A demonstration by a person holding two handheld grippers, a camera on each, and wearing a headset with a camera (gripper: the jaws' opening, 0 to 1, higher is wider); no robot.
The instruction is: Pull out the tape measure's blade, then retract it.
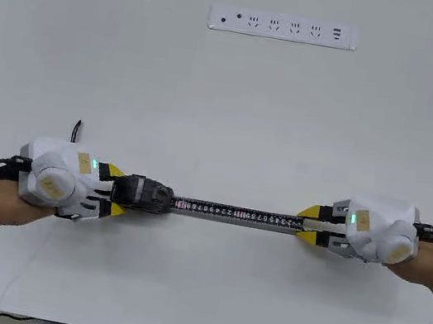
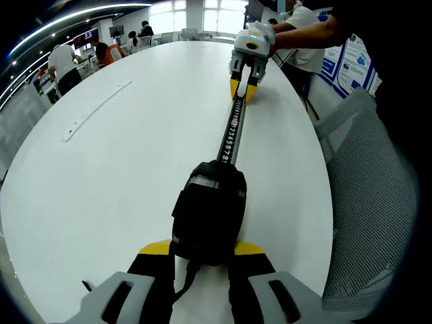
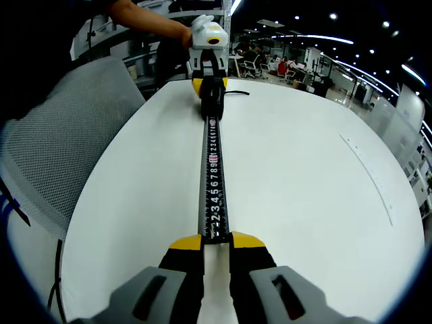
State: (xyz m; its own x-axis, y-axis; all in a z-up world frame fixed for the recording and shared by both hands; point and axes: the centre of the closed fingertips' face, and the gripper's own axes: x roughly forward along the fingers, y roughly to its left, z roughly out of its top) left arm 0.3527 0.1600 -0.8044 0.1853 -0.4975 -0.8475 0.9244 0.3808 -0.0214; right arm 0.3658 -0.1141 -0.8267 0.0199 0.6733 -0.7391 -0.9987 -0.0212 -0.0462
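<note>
– Along the near edge of the white table (image 1: pixel 226 105), the tape measure's black case (image 1: pixel 146 194) is sitting in the left gripper (image 1: pixel 116 191), whose jaws are clamping on its rear end. Are you reading it the same way?

– Yes. The blade (image 1: pixel 237 213) is running straight out from the case to the right gripper (image 1: pixel 307 224), whose yellow-tipped jaws are pinching together on its free end. I am judging the pull as done or nearly done, with the retract yet to come.

– What is worrying you from here?

– The spring, mostly. If the right jaws are holding only a sliver of the tip, it may be slipping out under tension, and the blade would be whipping back into the case. Letting go all at once would be doing the same. A twist of either hand could also be kinking the blade along its span.

– And the case?

– Only its back part is sitting between the left jaws, so a sideways tug might be levering it loose.

– What are you failing to make out?

– The hook at the blade's end is hiding between the right jaws. I am not finding any lock button on the case. Whether the blade is touching the table or hanging just above it, I cannot tell.

– Anything else nearby?

– A power strip (image 1: pixel 282 27) is lying well apart at the far side, and a mesh chair (image 3: pixel 61 155) is standing beside the table.
</note>
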